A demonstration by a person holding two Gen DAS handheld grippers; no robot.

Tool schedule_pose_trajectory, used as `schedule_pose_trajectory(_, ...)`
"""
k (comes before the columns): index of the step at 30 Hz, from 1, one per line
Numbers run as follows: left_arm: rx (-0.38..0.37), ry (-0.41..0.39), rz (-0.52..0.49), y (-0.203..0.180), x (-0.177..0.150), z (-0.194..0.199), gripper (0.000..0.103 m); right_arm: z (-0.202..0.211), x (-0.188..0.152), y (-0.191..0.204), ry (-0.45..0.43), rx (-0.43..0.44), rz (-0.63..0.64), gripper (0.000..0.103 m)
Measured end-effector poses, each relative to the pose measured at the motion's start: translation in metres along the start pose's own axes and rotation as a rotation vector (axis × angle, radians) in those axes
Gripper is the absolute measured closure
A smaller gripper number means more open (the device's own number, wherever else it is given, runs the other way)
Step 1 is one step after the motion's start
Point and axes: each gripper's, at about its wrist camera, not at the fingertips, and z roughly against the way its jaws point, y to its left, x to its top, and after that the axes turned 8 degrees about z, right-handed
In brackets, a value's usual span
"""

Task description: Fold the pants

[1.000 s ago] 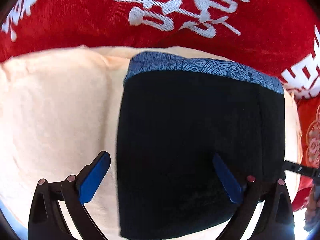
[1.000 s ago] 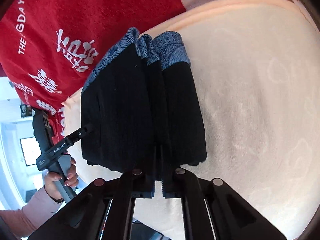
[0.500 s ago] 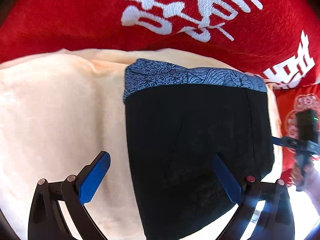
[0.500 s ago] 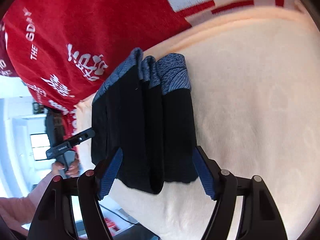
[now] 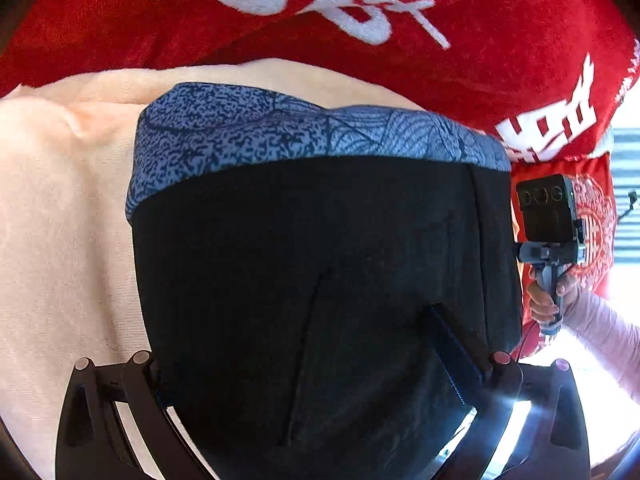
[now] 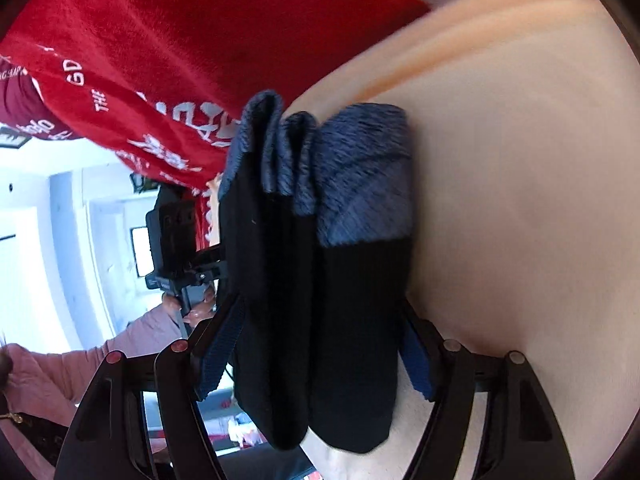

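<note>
A cream-coloured cloth surface (image 6: 520, 200) spreads ahead of the jaws; beyond it lies a red plush blanket with white lettering (image 5: 360, 32). Left of the right jaws, bright white walls (image 6: 60, 220).

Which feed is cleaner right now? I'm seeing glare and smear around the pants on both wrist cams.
Left wrist view: sharp on the pants, but the window light blows out the lower right beside the left claw, and the black cloth shows almost no detail. Right wrist view: motion smear across the cream cover and red blanket, bright washout at left; both bend straight lines at the rim.
</note>
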Motion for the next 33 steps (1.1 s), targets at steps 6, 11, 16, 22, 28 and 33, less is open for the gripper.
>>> schedule_pose_trajectory(6,0.068,-0.083,-0.024,-0.018,-0.016,0.018,0.014,0.002,-0.006,0.005,-0.024,-0.031,-0.082,0.046)
schedule_pose_trajectory(11,0.098,-0.127,-0.003,-0.023,-0.019,0.028,0.031,0.004,-0.011,0.000,-0.036,-0.048,-0.119,0.053)
schedule_pose_trajectory(16,0.088,-0.174,0.036,-0.044,-0.034,0.053,0.040,0.019,-0.024,0.025,-0.073,0.029,-0.108,0.064)
schedule_pose_trajectory(22,0.117,-0.163,-0.011,-0.072,-0.078,0.074,0.040,0.028,-0.061,0.060,-0.063,0.083,-0.102,0.064)
schedule_pose_trajectory(28,0.145,-0.141,-0.025,-0.062,-0.127,0.098,0.040,0.023,-0.114,0.082,-0.090,0.118,-0.127,0.064)
schedule_pose_trajectory(33,0.150,-0.151,0.008,-0.032,-0.160,0.104,0.040,-0.008,-0.157,0.089,-0.090,0.114,-0.162,0.064)
